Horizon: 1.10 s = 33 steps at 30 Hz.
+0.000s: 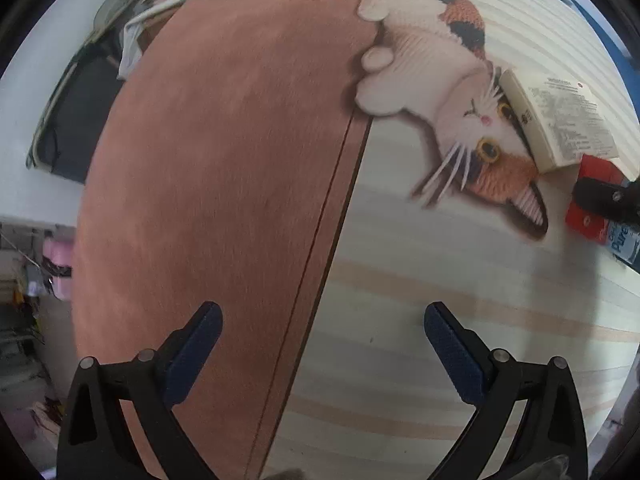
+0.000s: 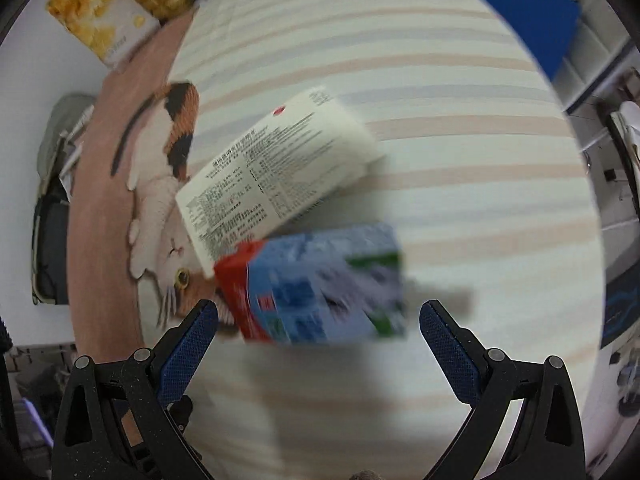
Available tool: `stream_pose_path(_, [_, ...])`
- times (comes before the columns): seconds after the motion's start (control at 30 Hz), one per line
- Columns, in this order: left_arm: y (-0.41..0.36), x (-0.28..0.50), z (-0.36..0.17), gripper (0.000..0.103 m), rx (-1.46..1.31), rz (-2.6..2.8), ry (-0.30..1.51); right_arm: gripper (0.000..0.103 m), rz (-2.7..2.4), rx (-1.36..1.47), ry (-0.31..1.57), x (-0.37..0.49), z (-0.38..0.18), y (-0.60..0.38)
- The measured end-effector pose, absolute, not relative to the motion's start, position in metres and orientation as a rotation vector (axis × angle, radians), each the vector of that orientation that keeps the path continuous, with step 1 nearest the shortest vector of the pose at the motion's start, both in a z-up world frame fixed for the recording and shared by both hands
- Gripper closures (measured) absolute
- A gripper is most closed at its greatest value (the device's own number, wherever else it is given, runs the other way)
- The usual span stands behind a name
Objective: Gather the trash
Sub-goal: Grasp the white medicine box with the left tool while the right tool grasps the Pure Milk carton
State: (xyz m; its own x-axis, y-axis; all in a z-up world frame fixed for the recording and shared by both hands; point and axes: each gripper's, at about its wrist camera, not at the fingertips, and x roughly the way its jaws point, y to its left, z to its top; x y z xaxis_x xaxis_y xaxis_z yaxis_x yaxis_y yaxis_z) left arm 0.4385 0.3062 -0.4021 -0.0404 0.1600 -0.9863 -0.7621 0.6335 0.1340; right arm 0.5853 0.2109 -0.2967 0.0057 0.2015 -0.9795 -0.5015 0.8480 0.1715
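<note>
I see a round table [image 2: 460,208] under a striped cloth with a cat print [image 1: 452,92], its brown band curving along the rim on my left. In front of my left gripper [image 1: 323,354] the cloth lies bare, giving wide room out to the edge. The cream carton [image 2: 276,176] lies flat, partly over the cat's face. The blue and red carton [image 2: 320,288] touches its near corner and lies just ahead of my right gripper [image 2: 318,350], between the lines of the two fingers but untouched. Both grippers stand spread wide and hold nothing. In the left view, the right gripper's dark tip crosses the red end of that carton.
</note>
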Motion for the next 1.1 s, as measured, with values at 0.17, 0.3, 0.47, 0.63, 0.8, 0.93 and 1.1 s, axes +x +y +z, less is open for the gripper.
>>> stream_pose_path(0.17, [0.301,0.478,-0.373,0.0,-0.372,0.724,1.41,0.008,0.614,-0.285,1.43,0.583,-0.3,0.207])
stream_pose_path(0.3, [0.278,0.546,-0.354,0.0,-0.08,0.54,1.405,0.008,0.609,-0.324,1.426,0.601,-0.296,0.168])
stream_pose_path(0.47, [0.243,0.62,-0.366,0.0,0.208,0.303,1.488,0.008,0.537,-0.378,1.508,0.635,-0.315,0.123])
stream_pose_path(0.63, [0.229,0.656,-0.399,0.0,0.297,0.161,1.612,0.008,0.481,-0.407,1.589,0.659,-0.344,0.097])
stream_pose_path(0.8, [0.229,0.665,-0.405,0.002,0.283,0.095,1.644,0.008,0.477,-0.391,1.64,0.673,-0.358,0.08])
stream_pose_path(0.93, [0.235,0.657,-0.395,0.024,0.18,0.072,1.639,0.008,0.493,-0.421,1.635,0.668,-0.366,0.082])
stream_pose_path(1.1, [0.253,0.621,-0.39,0.024,-0.064,0.25,1.668,0.008,0.527,-0.457,1.623,0.662,-0.365,0.077])
